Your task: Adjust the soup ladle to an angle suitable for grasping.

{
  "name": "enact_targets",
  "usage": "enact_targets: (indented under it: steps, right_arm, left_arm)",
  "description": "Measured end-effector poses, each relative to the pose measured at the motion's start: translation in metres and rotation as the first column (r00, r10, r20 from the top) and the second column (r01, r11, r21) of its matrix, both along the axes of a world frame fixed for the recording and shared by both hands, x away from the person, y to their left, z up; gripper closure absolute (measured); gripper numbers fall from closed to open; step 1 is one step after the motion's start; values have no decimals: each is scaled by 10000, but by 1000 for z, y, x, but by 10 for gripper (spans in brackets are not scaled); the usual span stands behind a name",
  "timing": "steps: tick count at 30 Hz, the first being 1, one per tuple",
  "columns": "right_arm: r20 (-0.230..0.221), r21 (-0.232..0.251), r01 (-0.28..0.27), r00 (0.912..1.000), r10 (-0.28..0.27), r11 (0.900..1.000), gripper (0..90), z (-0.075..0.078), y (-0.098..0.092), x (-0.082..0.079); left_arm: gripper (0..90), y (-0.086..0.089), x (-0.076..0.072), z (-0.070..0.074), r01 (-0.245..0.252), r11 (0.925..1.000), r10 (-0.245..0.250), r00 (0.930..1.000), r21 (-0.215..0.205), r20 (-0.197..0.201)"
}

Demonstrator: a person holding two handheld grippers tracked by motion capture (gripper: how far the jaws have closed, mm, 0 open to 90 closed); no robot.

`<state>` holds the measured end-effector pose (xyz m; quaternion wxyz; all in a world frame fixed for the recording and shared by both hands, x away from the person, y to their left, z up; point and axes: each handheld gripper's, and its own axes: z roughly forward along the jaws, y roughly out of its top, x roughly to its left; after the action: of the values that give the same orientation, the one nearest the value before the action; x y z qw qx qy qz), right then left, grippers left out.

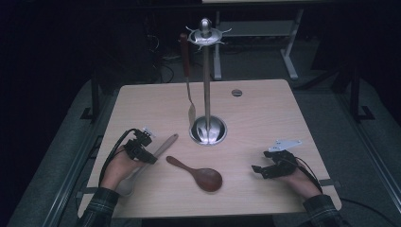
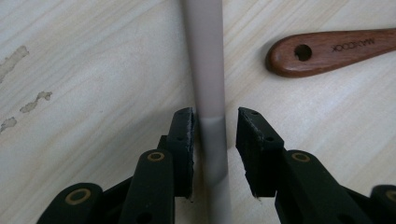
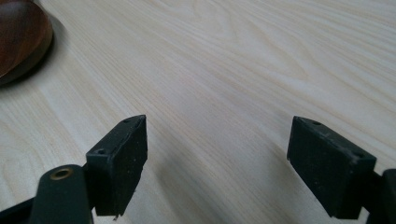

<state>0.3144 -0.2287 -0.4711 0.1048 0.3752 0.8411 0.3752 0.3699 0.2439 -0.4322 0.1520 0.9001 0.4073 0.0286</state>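
High view first, from the left: the left hand-held gripper (image 1: 142, 147) sits over the grey utensil (image 1: 156, 153), a long pale handle that runs diagonally from the near left, where its broad end pokes out under the hand, up toward the steel stand (image 1: 207, 127) at the counter's middle. Left gripper view settles the key relation: the grey handle (image 2: 208, 84) runs straight out between the two black jaws, along the gripper's own line of sight, and the jaws stand a little apart on either side of it. The left pad looks to be just touching the handle, though that is hard to be sure of, while a clear gap shows on the right, so the handle lies on the counter (image 2: 93, 93) unclamped.

Just beside it to the right lies the brown wooden spoon (image 1: 198, 174), its handle end with the hanging hole (image 2: 302, 52) near the grey handle but apart from it; closing or lifting needs care not to nudge it. The stand carries one slim utensil (image 1: 187, 71) already hanging from its top ring, with free hooks around.

Farther right, the right hand-held gripper (image 1: 267, 170) rests low with its jaws wide and nothing between them, the spoon's bowl (image 3: 21, 37) off at its far left. The left hand is plainly the nearer one to the grey utensil, with bare counter toward the stand.
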Motion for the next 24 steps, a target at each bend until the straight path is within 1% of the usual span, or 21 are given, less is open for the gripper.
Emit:
enact_targets:
  steps: [2,4,5,7,9,14,18,20,24]
  right_arm:
    - [0,-7,-4,10000,4,10000,197,0,0,0]
    - [2,-7,-9,10000,9,10000,197,0,0,0]
    - [-13,-3,2,10000,-2,10000,197,0,0,0]
    - [0,-10,-17,10000,17,10000,197,0,0,0]
    - [-2,-14,-24,10000,24,10000,197,0,0,0]
    - [20,-44,-72,10000,72,10000,197,0,0,0]
    - [-20,-50,-71,10000,70,10000,197,0,1,0]
    - [-38,-36,-77,10000,77,10000,197,0,1,-1]
    - [-54,-63,-101,9999,100,9999,197,-1,1,0]
  left_arm:
    - [680,-2,1,-1,4,10000,-4,10000,66,10]
    - [690,-4,1,-2,-104,9999,104,9999,96,27]
    - [696,-5,1,-3,-122,9998,122,9999,187,17]
    - [716,-6,1,-3,-149,9994,148,9999,315,33]
    - [739,-7,2,-3,-238,9991,236,9997,356,66]
    - [755,-9,2,-3,-337,9979,335,9994,544,57]
    - [764,-9,3,-3,-562,9967,563,9984,589,12]
    - [767,-10,2,-3,-599,9961,599,9982,651,20]
    - [769,-10,3,-3,-618,9962,617,9981,609,25]
